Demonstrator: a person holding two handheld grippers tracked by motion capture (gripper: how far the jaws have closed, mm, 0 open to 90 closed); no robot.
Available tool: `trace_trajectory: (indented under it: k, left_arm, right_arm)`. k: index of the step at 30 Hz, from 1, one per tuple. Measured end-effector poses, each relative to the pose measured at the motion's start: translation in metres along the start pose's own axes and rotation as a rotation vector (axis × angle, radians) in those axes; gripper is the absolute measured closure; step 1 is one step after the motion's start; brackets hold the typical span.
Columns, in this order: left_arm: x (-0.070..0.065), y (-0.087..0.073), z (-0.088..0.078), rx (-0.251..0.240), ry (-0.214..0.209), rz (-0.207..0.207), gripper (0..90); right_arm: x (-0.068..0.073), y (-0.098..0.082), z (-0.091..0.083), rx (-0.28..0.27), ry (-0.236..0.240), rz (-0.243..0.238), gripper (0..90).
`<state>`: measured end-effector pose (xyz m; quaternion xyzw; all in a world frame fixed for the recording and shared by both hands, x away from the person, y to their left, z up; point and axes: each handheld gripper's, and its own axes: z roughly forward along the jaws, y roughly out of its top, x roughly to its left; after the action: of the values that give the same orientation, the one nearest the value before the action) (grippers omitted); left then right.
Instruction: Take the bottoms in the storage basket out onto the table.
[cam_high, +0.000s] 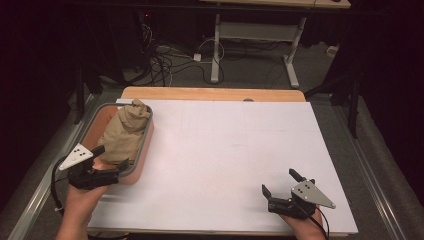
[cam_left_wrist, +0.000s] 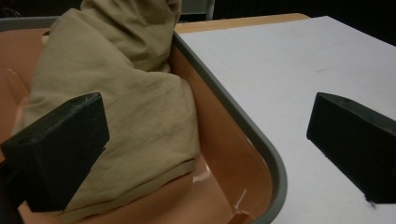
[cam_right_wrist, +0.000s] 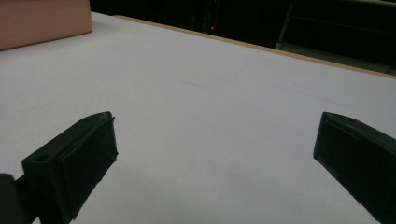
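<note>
The left claw (cam_high: 111, 156) hangs released over the near rim of the tub (cam_high: 144, 145) holding tan cloth (cam_high: 125, 131); the right claw (cam_high: 281, 182) rests released on the desk (cam_high: 215, 150), near right.

Matt, creased tan cloth (cam_left_wrist: 135, 107); smooth, probably plastic orange bin (cam_left_wrist: 219, 140); matt white sheet (cam_high: 225, 150) over wood.

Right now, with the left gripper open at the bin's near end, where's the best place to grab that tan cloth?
Probably the raised, bunched ridge in the middle of the tan cloth, coming down from above at the near end of the orange bin. The folds stand up there, giving the left gripper something to pinch, while the flat lower edge lies against the bin floor.
</note>
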<state>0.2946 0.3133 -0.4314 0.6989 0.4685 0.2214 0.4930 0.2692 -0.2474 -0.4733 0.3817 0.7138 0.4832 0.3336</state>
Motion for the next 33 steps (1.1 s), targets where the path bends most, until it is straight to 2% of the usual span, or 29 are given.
trace_trajectory:
  k: [13,17,21,27,30,32,33]
  left_arm:
    - [0.020,-0.004,-0.009,0.024,0.063,-0.012,0.0]
    - [0.030,-0.007,-0.016,0.019,0.079,-0.033,0.0]
    - [0.034,-0.008,-0.018,0.017,0.085,-0.047,0.0]
    - [0.029,-0.007,-0.015,0.018,0.093,-0.040,0.0]
    - [0.026,-0.005,-0.014,0.006,0.074,-0.045,0.0]
    - [0.020,-0.001,-0.012,-0.002,0.067,-0.035,0.0]
    - [0.016,0.003,-0.009,0.001,0.050,-0.021,0.0]
  right_arm:
    - [0.000,0.000,0.000,0.003,0.000,0.000,0.2]
    - [0.000,-0.001,0.000,0.003,-0.001,0.000,0.2]
    - [0.000,-0.001,0.000,0.004,-0.001,0.000,0.2]
    - [0.001,-0.001,0.001,0.008,0.002,-0.004,0.2]
    - [0.002,-0.001,0.002,0.012,0.003,-0.005,0.2]
    - [0.002,-0.001,0.002,0.010,0.002,-0.006,0.2]
    - [0.001,-0.001,0.002,0.008,0.003,-0.004,0.2]
